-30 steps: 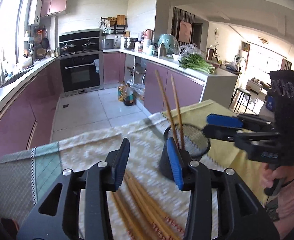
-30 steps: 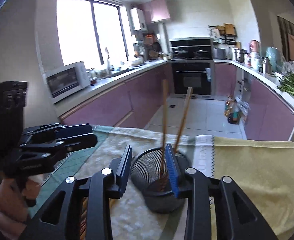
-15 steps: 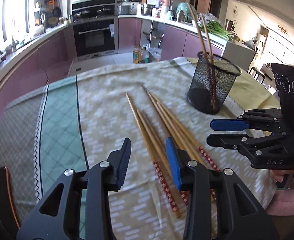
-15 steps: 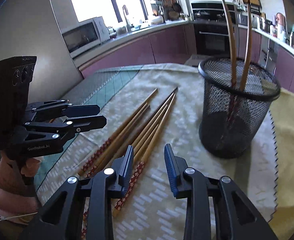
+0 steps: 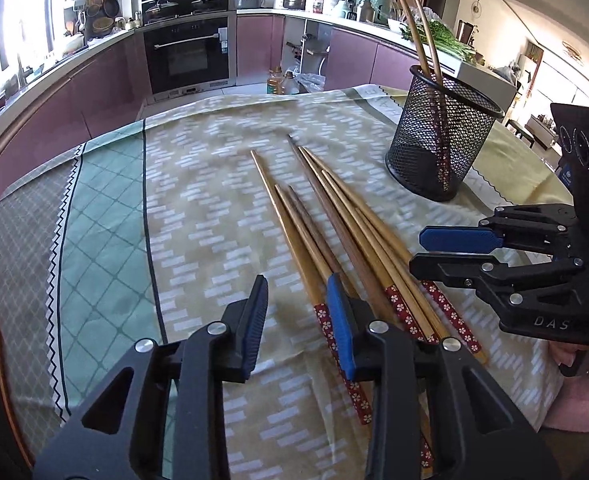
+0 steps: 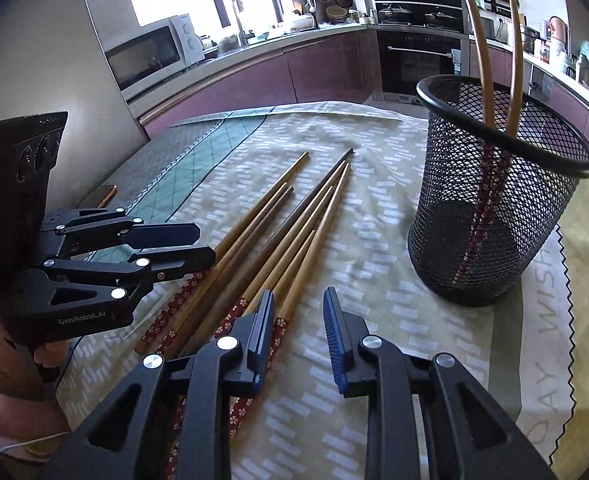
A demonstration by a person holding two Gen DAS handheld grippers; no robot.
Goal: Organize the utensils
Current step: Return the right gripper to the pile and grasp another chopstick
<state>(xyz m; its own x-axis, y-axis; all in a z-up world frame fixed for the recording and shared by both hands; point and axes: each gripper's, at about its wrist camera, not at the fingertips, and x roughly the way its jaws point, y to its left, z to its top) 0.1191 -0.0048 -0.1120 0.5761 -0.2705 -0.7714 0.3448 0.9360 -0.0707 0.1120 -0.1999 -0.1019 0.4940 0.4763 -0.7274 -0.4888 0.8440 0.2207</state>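
Observation:
Several wooden chopsticks (image 5: 334,224) with red flowered ends lie side by side on the tablecloth; they also show in the right wrist view (image 6: 282,232). A black mesh holder (image 5: 440,140) stands upright at the far right with two chopsticks (image 6: 490,80) in it; the right wrist view shows the holder (image 6: 494,216) too. My left gripper (image 5: 296,316) is open and empty, low over the near ends of the chopsticks. My right gripper (image 6: 298,320) is open and empty, just right of those ends; it shows side-on in the left wrist view (image 5: 434,250).
The table has a beige, green and yellow patterned cloth (image 5: 198,184). A phone (image 6: 102,196) lies near the table's left edge. Kitchen counters, an oven (image 5: 188,56) and a microwave (image 6: 150,56) stand beyond the table.
Both grippers have dropped lower and closer to the chopsticks' patterned ends. A second ago they were up at the holder. Both stay open.

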